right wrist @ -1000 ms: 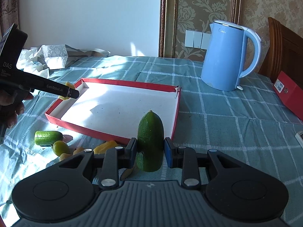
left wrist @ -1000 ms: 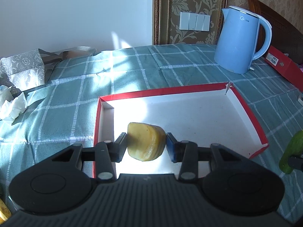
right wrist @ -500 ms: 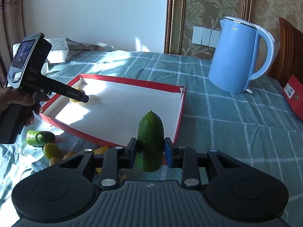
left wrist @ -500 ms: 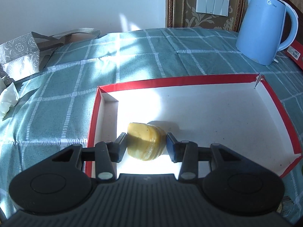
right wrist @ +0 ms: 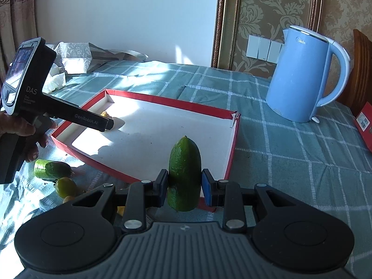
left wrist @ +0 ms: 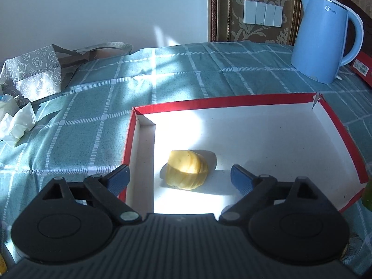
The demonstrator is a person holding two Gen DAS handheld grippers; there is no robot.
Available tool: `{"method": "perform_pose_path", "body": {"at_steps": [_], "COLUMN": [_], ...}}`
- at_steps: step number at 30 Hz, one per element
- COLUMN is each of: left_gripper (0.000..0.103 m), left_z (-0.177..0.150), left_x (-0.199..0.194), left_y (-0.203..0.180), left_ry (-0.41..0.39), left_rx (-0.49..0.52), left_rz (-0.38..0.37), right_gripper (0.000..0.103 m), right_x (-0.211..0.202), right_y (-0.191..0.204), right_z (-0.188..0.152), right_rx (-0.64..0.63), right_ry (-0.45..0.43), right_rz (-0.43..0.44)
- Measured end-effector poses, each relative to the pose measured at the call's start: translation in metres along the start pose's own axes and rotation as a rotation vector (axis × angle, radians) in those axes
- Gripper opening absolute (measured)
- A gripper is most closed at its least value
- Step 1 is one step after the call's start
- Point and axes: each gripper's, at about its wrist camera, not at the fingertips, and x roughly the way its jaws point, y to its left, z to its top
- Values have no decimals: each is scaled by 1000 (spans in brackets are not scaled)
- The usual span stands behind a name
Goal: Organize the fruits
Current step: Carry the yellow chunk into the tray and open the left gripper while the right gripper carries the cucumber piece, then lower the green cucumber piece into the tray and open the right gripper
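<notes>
The left hand-held gripper (right wrist: 105, 123) hides most of the yellow fruit (right wrist: 104, 114); the red box (right wrist: 363, 125) is cut off at the picture's right edge.

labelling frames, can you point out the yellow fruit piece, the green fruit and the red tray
yellow fruit piece (left wrist: 187, 173), left wrist view, sunlit top
green fruit (right wrist: 184, 169), right wrist view, mid body
red tray (right wrist: 172, 101), right wrist view, far rim

Left hand-held gripper (left wrist: 180, 179) spread wide; yellow fruit (left wrist: 187, 173) in red-rimmed tray (left wrist: 337, 127).
</notes>
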Motion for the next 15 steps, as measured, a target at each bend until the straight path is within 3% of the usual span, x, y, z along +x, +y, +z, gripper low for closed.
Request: {"method": "perform_pose_path", "body": {"at_steps": [6,15], "left_gripper": [93,93], "left_z": [-22,-66], "left_x": [-37,-85], "left_y": [11,38], "left_ry": [-32,-11], "left_rx": [-20,-113], "left_rz": [37,71], "right_gripper": [30,30], "right_x": [12,73], "right_y": [11,9], "right_z": [13,33], "right_rx": [-43,19], "right_ry": [-24,52], "right_rz": [31,53]}}
